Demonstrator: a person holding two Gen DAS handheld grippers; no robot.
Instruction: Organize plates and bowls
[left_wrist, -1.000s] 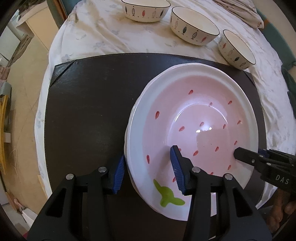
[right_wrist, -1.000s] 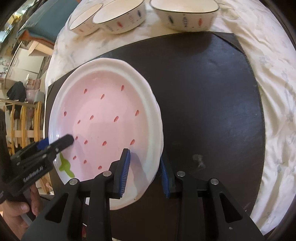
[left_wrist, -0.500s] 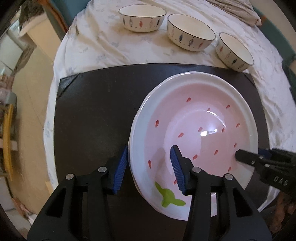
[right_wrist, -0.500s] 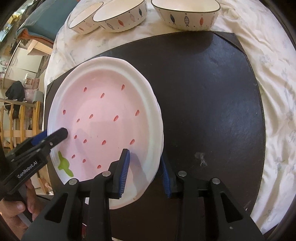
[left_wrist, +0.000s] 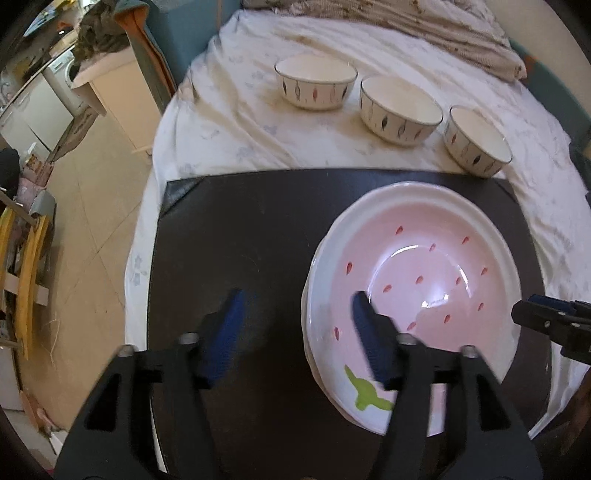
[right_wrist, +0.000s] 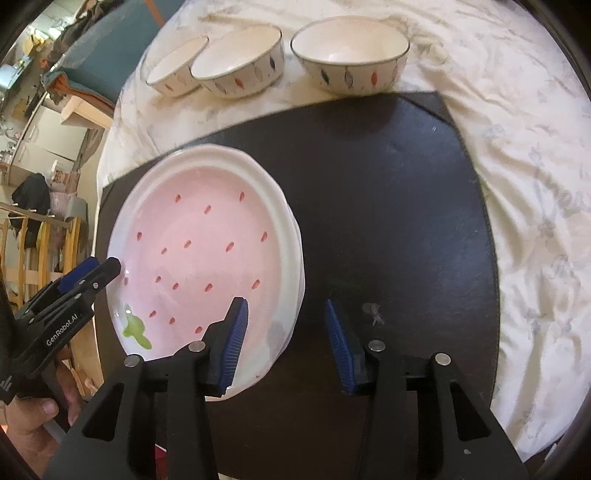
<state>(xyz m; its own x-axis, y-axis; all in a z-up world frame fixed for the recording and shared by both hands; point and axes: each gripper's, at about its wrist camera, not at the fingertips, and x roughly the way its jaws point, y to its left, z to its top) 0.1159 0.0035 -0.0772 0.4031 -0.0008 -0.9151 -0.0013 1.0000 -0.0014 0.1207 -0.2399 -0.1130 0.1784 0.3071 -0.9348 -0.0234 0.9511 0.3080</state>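
A pink strawberry-patterned plate (left_wrist: 424, 280) (right_wrist: 199, 251) lies on top of another white plate, on a dark mat (left_wrist: 240, 229) (right_wrist: 388, 192). My left gripper (left_wrist: 299, 328) hovers over the plate's left rim with its jaws opening; the rim lies between them, pads clear of it. My right gripper (right_wrist: 284, 343) straddles the plate's right rim, its jaws also opening and off the rim. Three white bowls with leaf marks (left_wrist: 316, 85) (left_wrist: 400, 109) (left_wrist: 476, 138) stand in a row behind the mat.
A crumpled white cloth (right_wrist: 517, 129) covers the round table. A folded beige towel (left_wrist: 443, 33) lies at the back. The floor, a cabinet and wooden chairs (left_wrist: 26, 266) show beyond the table's left edge. A hand (right_wrist: 26, 417) holds the left gripper.
Both grippers have let go of the plate's rim and widened, and both have lifted a little. The stacked plates stay on the mat.
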